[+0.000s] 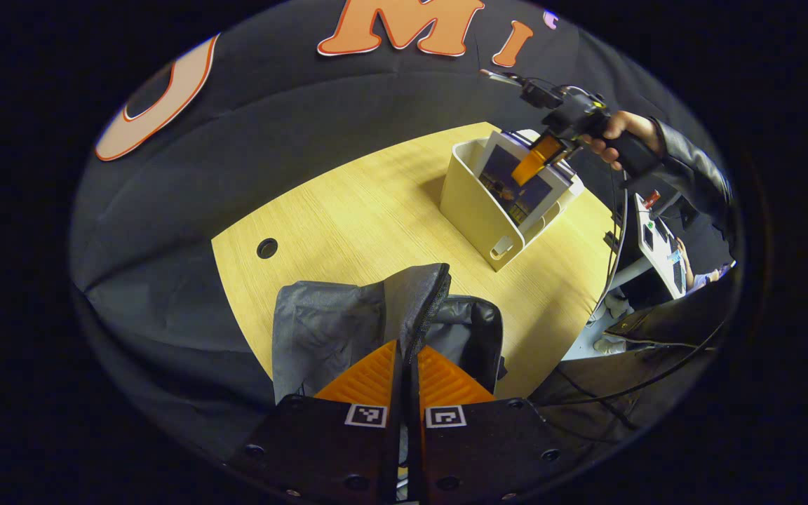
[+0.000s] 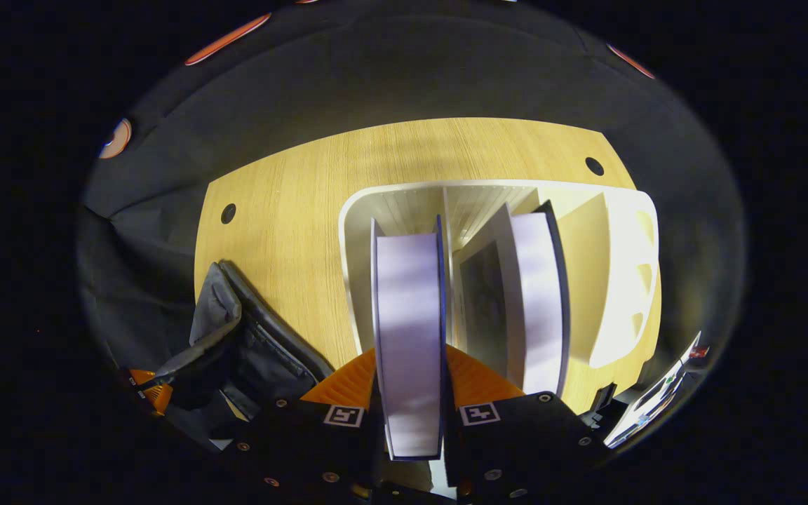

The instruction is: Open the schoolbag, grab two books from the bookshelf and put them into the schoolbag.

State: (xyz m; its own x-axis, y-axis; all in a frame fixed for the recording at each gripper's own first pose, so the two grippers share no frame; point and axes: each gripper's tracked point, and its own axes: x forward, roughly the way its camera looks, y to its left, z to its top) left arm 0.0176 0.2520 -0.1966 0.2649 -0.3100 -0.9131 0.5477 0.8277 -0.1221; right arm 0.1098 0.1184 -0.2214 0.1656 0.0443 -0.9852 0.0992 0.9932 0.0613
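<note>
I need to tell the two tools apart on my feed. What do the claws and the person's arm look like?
Each claw has ribbed pads on a dark block with round screws and two square black-and-white markers. In the left gripper view, the right claw sits on a dark handle with cables trailing from it, held by a hand in a dark shiny sleeve.

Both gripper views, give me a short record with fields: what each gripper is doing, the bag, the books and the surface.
left gripper: shut on the raised flap of the grey fabric schoolbag, holding it open
right gripper: shut on a white-paged book standing in the cream plastic bookshelf
other book: leaning in the neighbouring compartment
table: light wood, bearing the schoolbag and bookshelf
books in schoolbag: none visible
</note>
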